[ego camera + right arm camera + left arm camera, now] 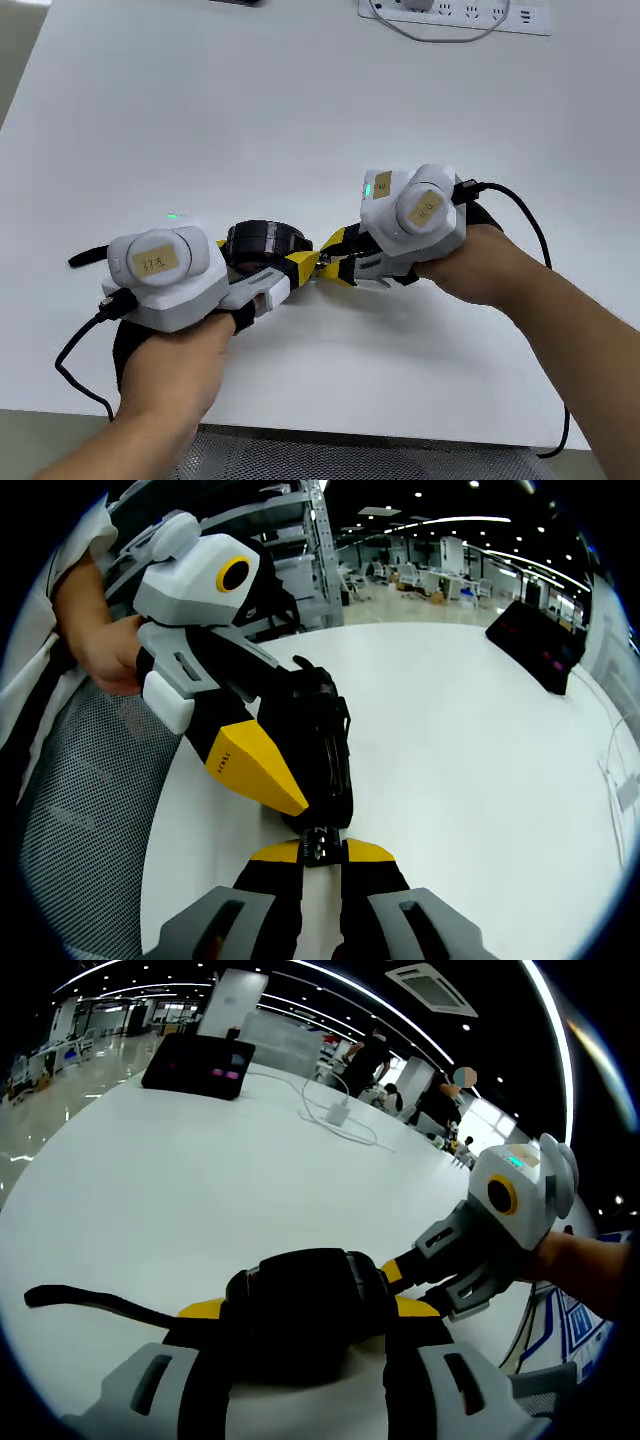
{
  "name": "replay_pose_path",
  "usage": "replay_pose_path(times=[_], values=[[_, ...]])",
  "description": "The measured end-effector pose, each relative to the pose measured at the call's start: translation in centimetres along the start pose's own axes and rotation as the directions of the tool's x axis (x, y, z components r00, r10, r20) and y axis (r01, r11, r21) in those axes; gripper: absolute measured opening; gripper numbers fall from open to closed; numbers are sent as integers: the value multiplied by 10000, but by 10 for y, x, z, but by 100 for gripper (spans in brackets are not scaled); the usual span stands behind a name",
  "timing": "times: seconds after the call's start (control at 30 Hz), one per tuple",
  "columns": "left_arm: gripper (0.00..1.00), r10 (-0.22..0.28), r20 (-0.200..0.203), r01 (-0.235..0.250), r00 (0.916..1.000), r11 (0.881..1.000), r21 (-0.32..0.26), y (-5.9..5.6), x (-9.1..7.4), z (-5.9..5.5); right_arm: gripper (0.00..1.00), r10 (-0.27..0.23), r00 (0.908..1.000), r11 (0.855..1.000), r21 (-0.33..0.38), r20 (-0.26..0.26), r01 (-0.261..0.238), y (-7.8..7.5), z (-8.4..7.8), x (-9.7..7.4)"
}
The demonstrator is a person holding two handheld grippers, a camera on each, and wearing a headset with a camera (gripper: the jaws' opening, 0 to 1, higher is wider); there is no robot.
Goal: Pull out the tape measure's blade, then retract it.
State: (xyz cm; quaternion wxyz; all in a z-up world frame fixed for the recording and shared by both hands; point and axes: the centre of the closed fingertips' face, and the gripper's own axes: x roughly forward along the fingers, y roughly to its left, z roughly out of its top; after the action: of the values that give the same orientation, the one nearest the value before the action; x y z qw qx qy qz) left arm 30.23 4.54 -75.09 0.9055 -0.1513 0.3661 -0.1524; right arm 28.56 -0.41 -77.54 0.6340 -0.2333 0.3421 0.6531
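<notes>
1. The left gripper had its jaws closed around the tape measure, one yellow-tipped jaw on each side of the black case. In the left gripper view the case hid the inner faces of both jaws.
2. The right gripper had its jaws nearly together, pinched on the small metal blade hook. Hardly any length showed between the blade hook and the case — it was hard to make out.
3. In the head view the right gripper met the left gripper tip to tip, and the blade hook was too small to pick out there.
4. The tape measure sat with a round face up. Whether it touched the bench I could not tell — the jaws covered its lower edge.
5. Its mouth pointed at the right gripper, so the pull-out line ran left to right across the head view, roughly along the bench's near edge.
6. A black strap trailed over the bench from beside the case, on the side away from the right gripper.
7. A white power strip lay at the far edge, cut off by the frame. A dark flat device sat well apart, its detail unclear.
</notes>
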Motion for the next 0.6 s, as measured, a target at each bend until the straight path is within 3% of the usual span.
replay_pose_path(times=[0.43, 0.6], values=[[60, -72, 3, 72, 10000, 9996, 287, -1, 0, -1, 13, -35, 9999, 10000, 55, -163, 36, 3, -5, 0], [59, -85, -36, 87, 10000, 9981, 609, -2, -2, 2, 20, -136, 9997, 9995, 268, -181, 141, 1, -8, -5]])
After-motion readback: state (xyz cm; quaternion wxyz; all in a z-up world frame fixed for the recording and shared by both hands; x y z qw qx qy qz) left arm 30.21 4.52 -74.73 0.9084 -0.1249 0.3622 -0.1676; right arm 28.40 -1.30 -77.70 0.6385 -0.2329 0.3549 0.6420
